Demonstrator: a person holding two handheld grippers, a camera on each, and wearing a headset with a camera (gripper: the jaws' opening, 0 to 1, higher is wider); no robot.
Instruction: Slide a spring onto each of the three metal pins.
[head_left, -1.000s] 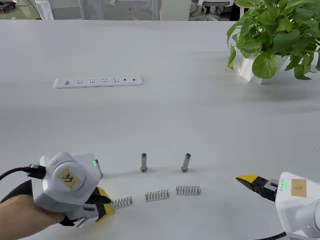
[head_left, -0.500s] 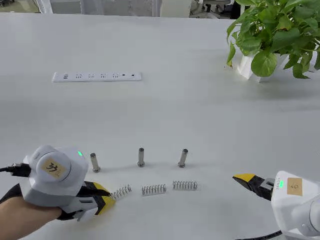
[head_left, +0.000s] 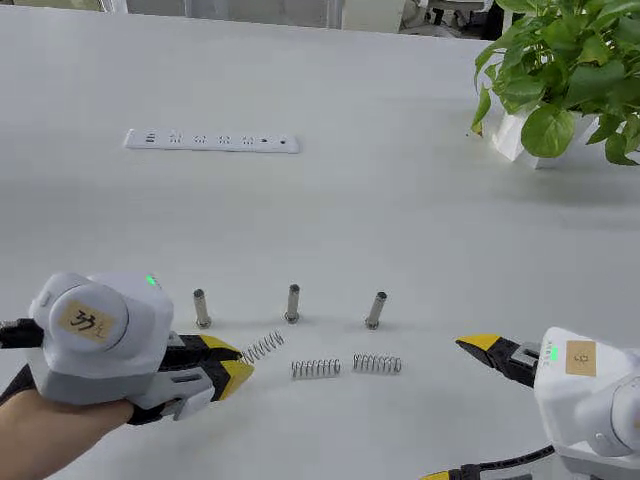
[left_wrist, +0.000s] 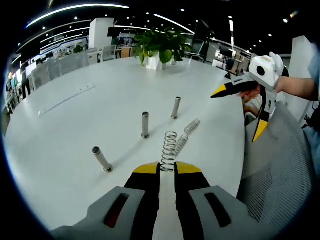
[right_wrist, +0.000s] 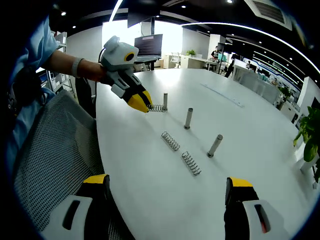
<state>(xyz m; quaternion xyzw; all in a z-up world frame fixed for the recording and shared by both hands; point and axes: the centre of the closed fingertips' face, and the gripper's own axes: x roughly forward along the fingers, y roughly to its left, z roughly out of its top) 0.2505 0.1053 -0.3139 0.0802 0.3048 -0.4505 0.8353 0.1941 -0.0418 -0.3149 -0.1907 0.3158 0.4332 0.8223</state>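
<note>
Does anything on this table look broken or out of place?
Nothing looks damaged or spilled. The three pins stand in a row, and two springs lie flat in front of them. The third spring sticks out at an angle, because the left hand-held gripper pinches its end.

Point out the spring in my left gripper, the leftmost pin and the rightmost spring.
gripped spring (left_wrist: 169, 151), left gripper view, mid-coil.
leftmost pin (head_left: 201, 307), head view, mid-shaft.
rightmost spring (head_left: 377, 364), head view, mid-coil.

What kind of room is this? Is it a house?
Probably an open office, not a house: a long white table with a power strip, a potted plant and a mesh chair.
</note>
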